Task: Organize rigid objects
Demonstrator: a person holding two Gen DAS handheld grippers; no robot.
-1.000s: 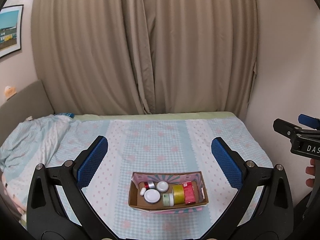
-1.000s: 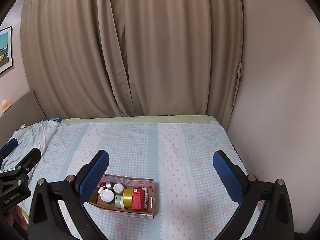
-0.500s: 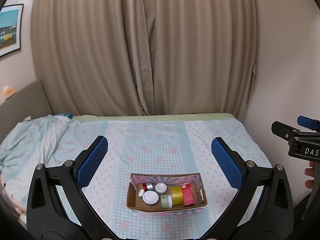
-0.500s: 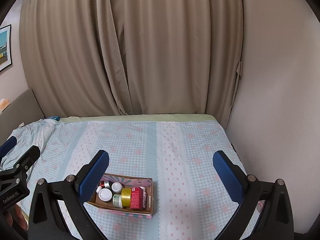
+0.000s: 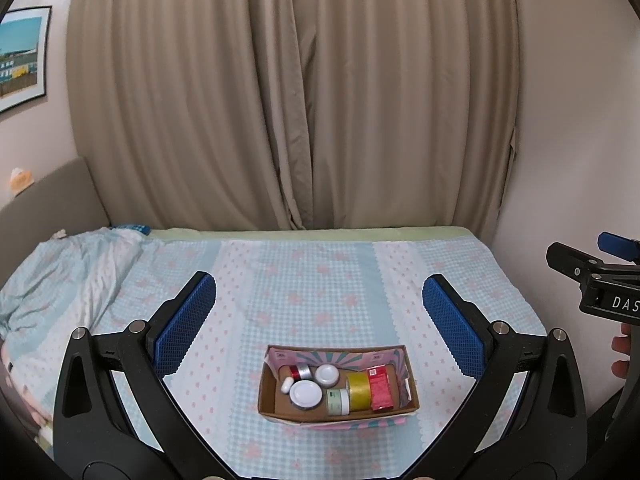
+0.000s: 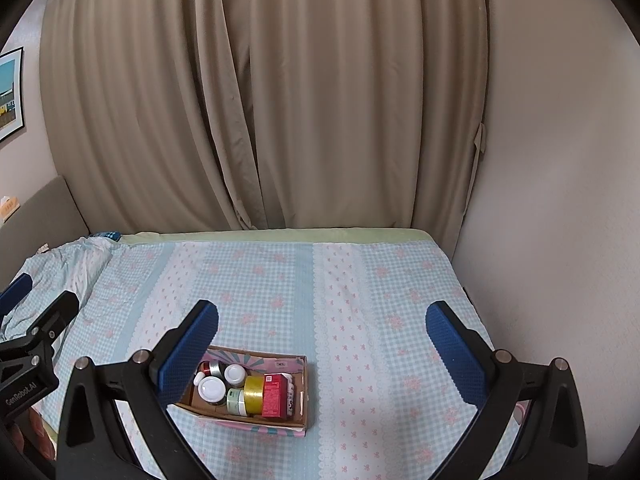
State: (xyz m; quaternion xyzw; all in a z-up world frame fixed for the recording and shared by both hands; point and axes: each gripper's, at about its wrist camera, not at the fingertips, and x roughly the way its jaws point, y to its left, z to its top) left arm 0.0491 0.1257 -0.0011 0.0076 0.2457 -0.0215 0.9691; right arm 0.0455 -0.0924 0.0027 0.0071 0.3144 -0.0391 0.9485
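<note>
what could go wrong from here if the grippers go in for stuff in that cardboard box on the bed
1. The small jars, the gold tape roll and the red carton sit packed side by side in the open cardboard box, so wide-open fingers may knock neighbours.
2. The box rests on the soft checked bedsheet; pushing down could tip or slide it.
3. The left gripper and the right gripper, both open, may collide over one small box.

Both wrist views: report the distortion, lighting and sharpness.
Left wrist view: fisheye bends the curtain edges outward, black corners; soft even light, cardboard box sharp. Right wrist view: same bowing and vignette; wall evenly lit, no glare, box in focus.
</note>
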